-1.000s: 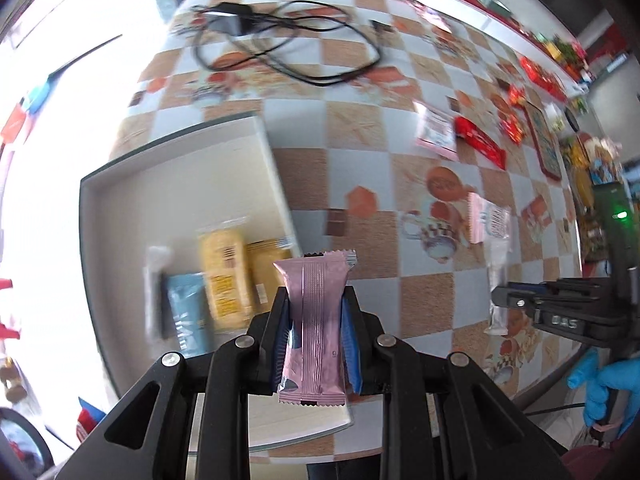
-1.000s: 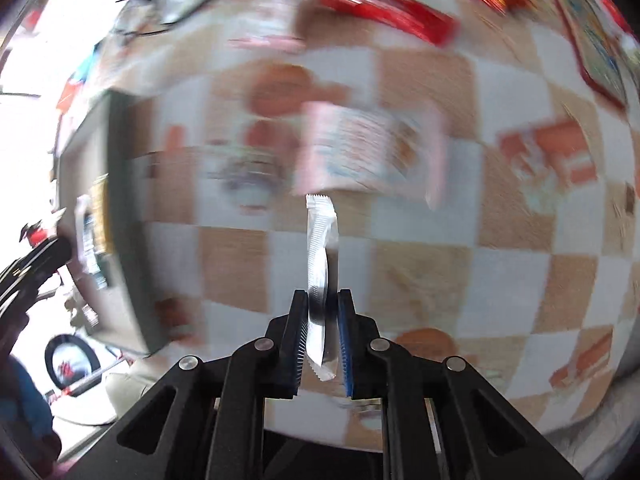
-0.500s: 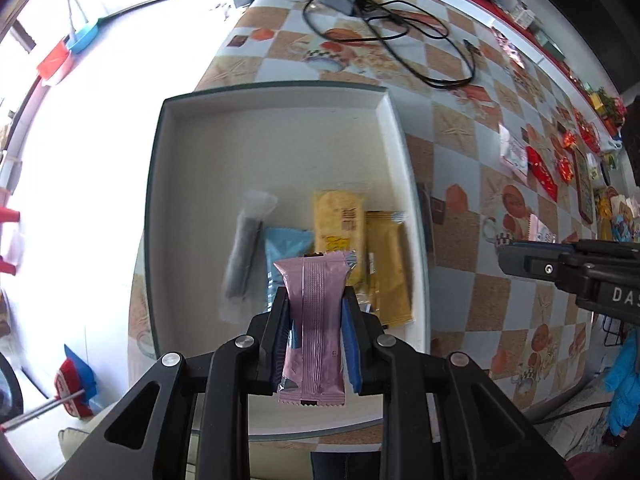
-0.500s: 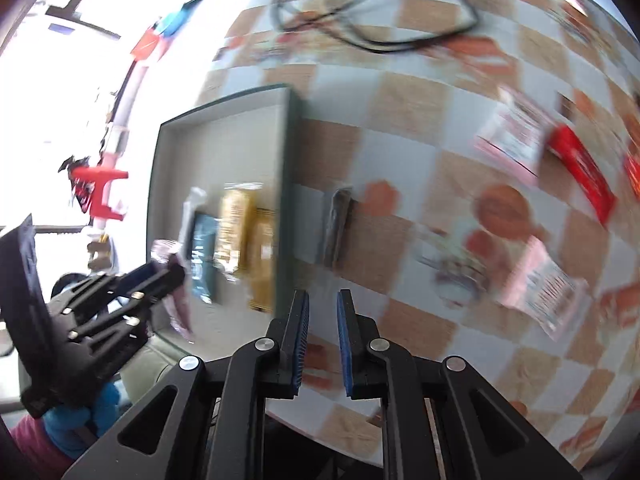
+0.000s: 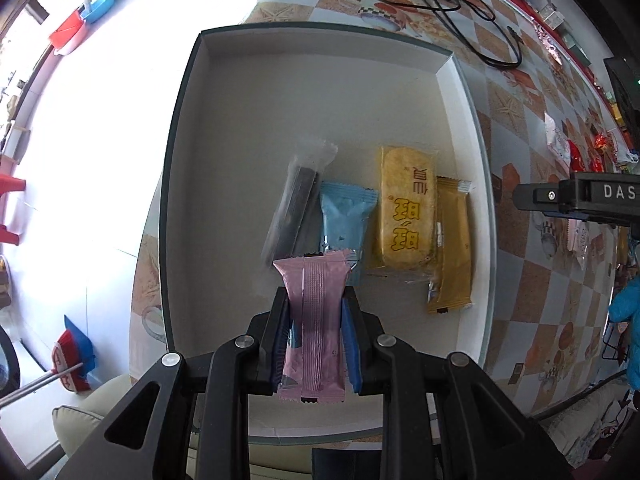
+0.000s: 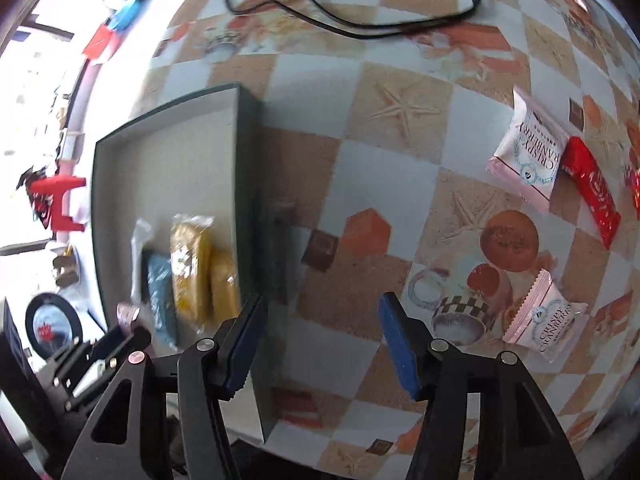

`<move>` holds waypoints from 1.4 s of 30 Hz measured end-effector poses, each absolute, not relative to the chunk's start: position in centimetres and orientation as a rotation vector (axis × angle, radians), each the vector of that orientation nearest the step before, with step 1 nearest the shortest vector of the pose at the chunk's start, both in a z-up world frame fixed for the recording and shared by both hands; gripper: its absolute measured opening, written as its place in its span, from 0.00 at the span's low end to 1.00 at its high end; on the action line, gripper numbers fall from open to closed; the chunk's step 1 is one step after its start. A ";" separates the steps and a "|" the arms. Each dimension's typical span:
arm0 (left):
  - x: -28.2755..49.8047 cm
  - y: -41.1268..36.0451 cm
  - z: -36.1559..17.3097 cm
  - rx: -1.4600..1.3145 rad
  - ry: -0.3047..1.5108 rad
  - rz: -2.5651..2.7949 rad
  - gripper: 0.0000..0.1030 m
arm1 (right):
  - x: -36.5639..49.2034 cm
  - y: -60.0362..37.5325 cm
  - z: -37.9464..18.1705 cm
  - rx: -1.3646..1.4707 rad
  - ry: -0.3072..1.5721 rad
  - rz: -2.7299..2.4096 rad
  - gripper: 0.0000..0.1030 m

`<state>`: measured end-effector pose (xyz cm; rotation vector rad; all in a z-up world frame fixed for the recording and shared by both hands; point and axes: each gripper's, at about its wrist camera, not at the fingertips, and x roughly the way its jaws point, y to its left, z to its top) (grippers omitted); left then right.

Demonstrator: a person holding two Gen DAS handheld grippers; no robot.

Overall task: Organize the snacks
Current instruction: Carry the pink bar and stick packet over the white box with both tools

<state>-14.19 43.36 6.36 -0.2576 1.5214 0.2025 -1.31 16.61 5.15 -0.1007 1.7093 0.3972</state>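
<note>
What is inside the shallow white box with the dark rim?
The shallow white box holds four snacks side by side: a clear-wrapped dark bar, a light blue packet, a yellow cake and a golden packet. The held pink packet covers the blue packet's near end.

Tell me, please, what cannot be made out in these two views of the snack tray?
- Left wrist view: the near end of the blue packet is hidden behind the pink packet held in the left hand-held gripper.
- Left wrist view: the dark packet is blurred; its print is unreadable.
- Right wrist view: the packets in the tray are motion-blurred, and the right hand-held gripper hides the tray's near corner.
</note>
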 end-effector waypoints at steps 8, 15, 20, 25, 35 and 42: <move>-15.1 45.1 5.3 -0.250 1.534 0.242 0.29 | -1.7 19.7 2.3 -0.165 1.746 0.397 0.58; -16.2 46.8 4.4 -0.253 1.560 0.256 0.29 | -1.3 22.1 1.7 -0.210 1.731 0.388 0.58; -15.9 46.2 4.1 -0.233 1.563 0.263 0.29 | -1.3 23.8 1.5 -0.293 1.701 0.389 0.58; -15.4 45.1 4.4 -0.242 1.557 0.257 0.29 | -4.0 26.7 1.7 -0.478 1.636 0.425 0.41; -16.2 46.8 5.3 -0.260 1.541 0.254 0.29 | -3.0 25.8 6.4 -0.228 1.597 0.556 0.15; -16.2 46.9 5.9 -0.253 1.538 0.259 0.30 | -4.2 30.3 8.1 -0.214 1.562 0.662 0.15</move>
